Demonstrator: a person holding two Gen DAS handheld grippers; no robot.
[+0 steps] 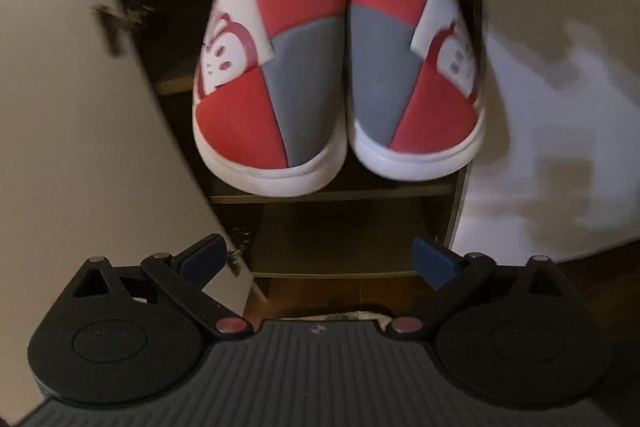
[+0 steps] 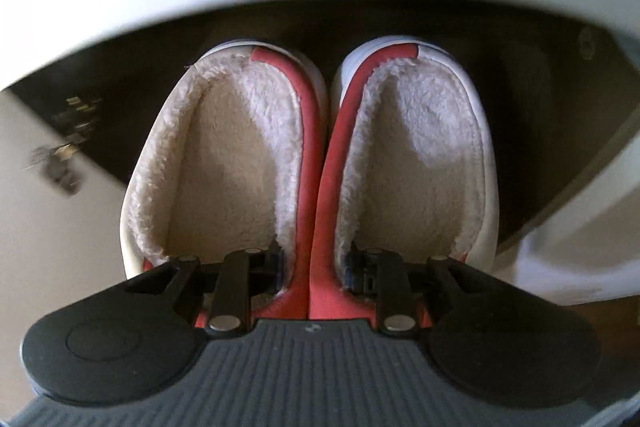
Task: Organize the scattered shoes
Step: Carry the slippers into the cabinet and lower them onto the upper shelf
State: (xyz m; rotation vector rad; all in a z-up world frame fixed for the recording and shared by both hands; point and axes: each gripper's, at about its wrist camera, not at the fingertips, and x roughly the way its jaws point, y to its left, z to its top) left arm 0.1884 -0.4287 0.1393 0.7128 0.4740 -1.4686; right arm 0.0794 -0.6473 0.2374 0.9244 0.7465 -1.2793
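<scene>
— Where are the slippers point(image 1: 340, 67) now?

— Side by side, touching, in front of the open cabinet point(image 1: 332, 193), toes hanging out past the edge of a dark shelf. Red, grey and white, with a cartoon face on each outer side.

— Who has them?

— The right gripper point(image 2: 314, 267). One finger point(image 2: 276, 263) sits inside the left slipper's fleece lining, the other inside the right one's, and they pinch the two red inner walls together between them. It holds the pair by that narrow grip.

— And the left gripper point(image 1: 324, 259)?

— Wide apart, blue pads point(image 1: 434, 261) bare, nothing between them. It hangs below the slippers, well clear, pointing at the lower shelves. The cabinet's pale door point(image 1: 80, 131) stands open beside it.
</scene>
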